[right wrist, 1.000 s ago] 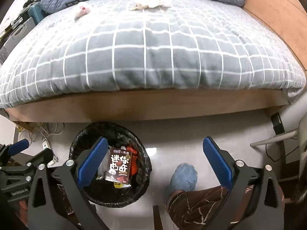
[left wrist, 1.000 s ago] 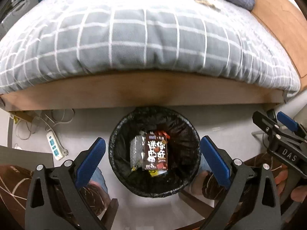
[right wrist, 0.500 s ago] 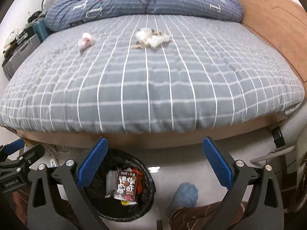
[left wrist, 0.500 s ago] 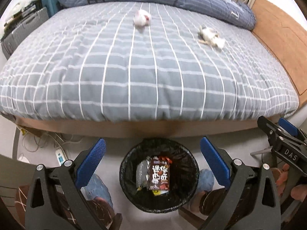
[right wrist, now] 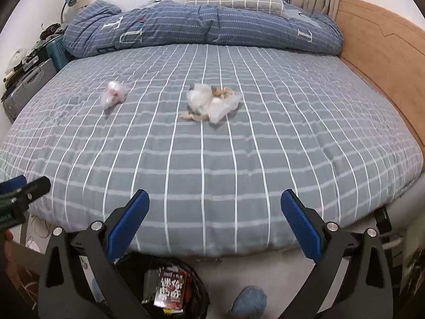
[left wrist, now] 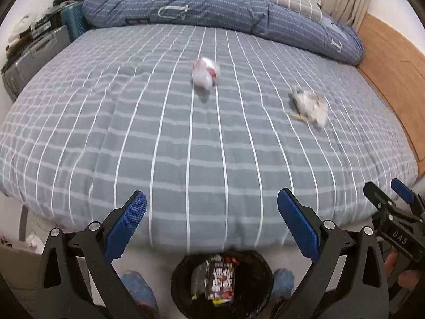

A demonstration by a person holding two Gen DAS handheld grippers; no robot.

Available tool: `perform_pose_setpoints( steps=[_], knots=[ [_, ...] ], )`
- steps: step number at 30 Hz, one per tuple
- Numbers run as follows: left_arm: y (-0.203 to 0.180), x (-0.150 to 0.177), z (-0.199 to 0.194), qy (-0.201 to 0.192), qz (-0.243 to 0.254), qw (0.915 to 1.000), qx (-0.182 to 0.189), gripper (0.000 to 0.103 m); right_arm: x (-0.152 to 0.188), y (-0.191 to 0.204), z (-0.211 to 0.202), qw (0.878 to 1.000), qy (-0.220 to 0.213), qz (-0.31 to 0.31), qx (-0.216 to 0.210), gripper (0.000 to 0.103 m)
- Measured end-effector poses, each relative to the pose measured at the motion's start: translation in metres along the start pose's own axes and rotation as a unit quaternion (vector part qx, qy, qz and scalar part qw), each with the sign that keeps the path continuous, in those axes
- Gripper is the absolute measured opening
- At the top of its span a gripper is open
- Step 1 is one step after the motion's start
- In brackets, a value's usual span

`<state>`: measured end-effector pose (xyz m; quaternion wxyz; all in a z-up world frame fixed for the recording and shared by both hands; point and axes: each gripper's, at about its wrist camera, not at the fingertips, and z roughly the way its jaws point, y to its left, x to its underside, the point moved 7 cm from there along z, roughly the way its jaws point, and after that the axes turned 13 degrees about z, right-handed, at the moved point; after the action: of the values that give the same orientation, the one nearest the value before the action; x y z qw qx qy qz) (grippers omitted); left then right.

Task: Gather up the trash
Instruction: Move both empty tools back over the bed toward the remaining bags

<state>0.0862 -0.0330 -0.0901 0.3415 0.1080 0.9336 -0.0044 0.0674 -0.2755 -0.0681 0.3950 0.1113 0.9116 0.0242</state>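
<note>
Nearest, at six o'clock on the floor, a black-lined trash bin [left wrist: 221,283] already holds a dark snack wrapper [left wrist: 221,280], while the left gripper [left wrist: 211,222] and right gripper [right wrist: 213,222] both hang released and empty over the bed's foot. Farther out on the grey checked bedspread [right wrist: 212,159], a crumpled plastic bag with scraps [right wrist: 212,102] lies near twelve o'clock, a smaller wad with red spots [right wrist: 114,94] well apart at ten; beyond sits a folded blue quilt [right wrist: 202,25].

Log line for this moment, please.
left gripper: open, empty | right gripper: open, empty | two crumpled clear plastic wrappers: on grey checked bed | black-lined trash bin: holds wrappers
</note>
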Motion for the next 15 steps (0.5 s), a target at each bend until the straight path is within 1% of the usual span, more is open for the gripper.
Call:
perform_pose_setpoints(
  steps=[8, 15],
  knots=[
    [0.018, -0.053, 0.041, -0.003, 0.003, 1.0000, -0.009, 0.097, -0.040, 0.002, 0.053, 1.000, 0.005, -0.006, 0.005, 0.095],
    [0.030, -0.093, 0.081, -0.005, 0.017, 0.9997, -0.019, 0.097, -0.073, 0.006, 0.097, 1.000, 0.007, 0.009, 0.000, 0.095]
  ],
)
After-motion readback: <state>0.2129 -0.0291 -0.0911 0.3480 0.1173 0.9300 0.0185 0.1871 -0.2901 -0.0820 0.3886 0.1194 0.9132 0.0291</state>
